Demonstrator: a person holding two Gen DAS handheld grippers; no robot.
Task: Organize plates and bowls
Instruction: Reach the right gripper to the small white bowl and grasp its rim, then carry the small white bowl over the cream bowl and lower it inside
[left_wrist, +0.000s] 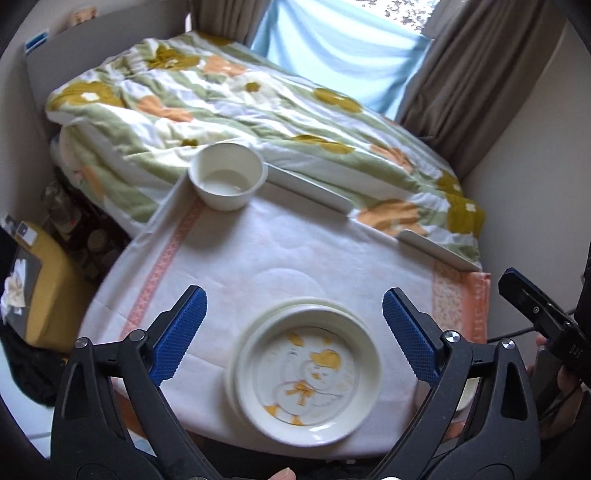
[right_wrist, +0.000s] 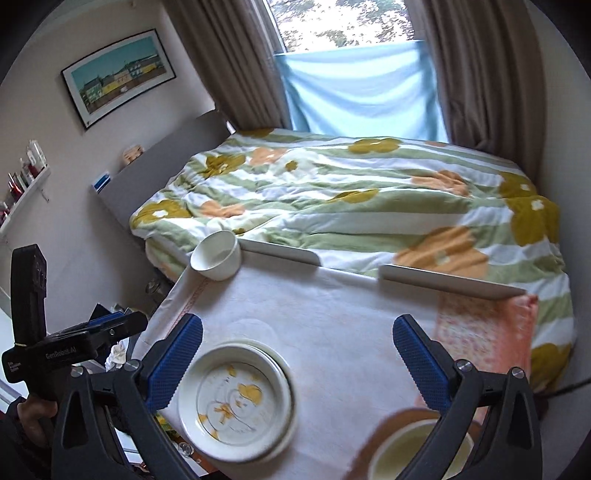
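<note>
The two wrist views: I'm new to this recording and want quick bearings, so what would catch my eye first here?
The stack of plates, its top plate printed with a yellow cartoon bird, sits at the near edge of the cloth-covered table, between the open blue-padded jaws of the left gripper. A lone white bowl stands at the far left corner. Behind the table lies a bed with a floral duvet.

A: What colours are the dishes?
B: The top plate (left_wrist: 306, 376) is white with a yellow-orange duck; the bowl (left_wrist: 227, 175) is plain white.
A: And the fabrics?
B: White tablecloth (left_wrist: 280, 251) with pink borders; green-striped quilt (right_wrist: 332, 199) with mustard flowers.
</note>
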